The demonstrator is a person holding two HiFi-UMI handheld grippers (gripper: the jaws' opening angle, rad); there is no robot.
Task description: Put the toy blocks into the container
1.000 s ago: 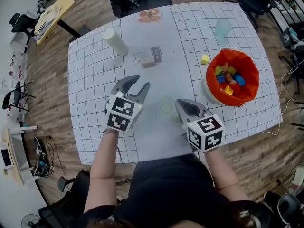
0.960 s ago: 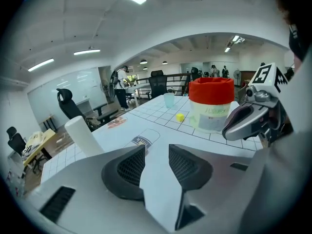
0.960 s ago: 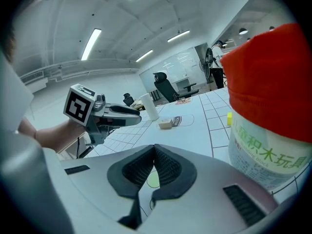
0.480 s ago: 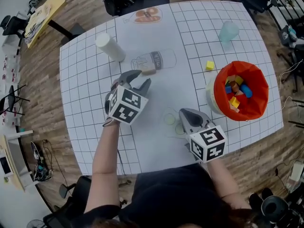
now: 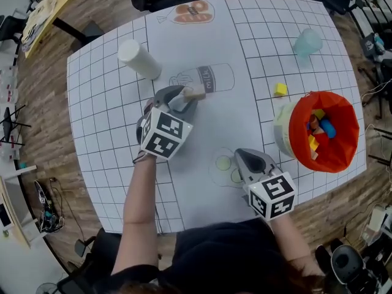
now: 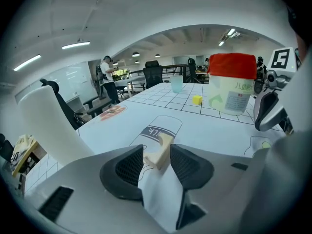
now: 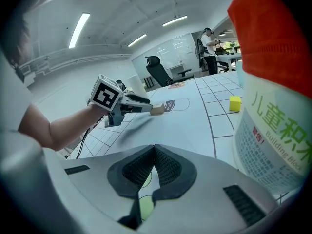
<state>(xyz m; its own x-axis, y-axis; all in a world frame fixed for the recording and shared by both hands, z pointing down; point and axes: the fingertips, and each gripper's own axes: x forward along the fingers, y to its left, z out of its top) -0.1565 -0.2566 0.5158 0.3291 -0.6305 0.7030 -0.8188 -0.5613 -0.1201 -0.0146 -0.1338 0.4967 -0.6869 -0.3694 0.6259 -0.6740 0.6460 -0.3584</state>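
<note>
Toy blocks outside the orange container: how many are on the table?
2: a beige block between the opening jaws of the left gripper; a yellow cube near the container. Others may be hidden.

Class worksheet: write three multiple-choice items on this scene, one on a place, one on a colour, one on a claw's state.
1. The beige block lies: A) on the milk-bottle drawing; B) on a chair; C) on the floor.
2. The loose cube beside the container is: A) blue; B) yellow; C) green.
3. The right claw is: A) wide open; B) shut, empty; C) shut on a block.
Key: 1 A, the head view shows it on the drawing; 2 B, it is plainly yellow; 3 B, its jaws meet with nothing between them.
</note>
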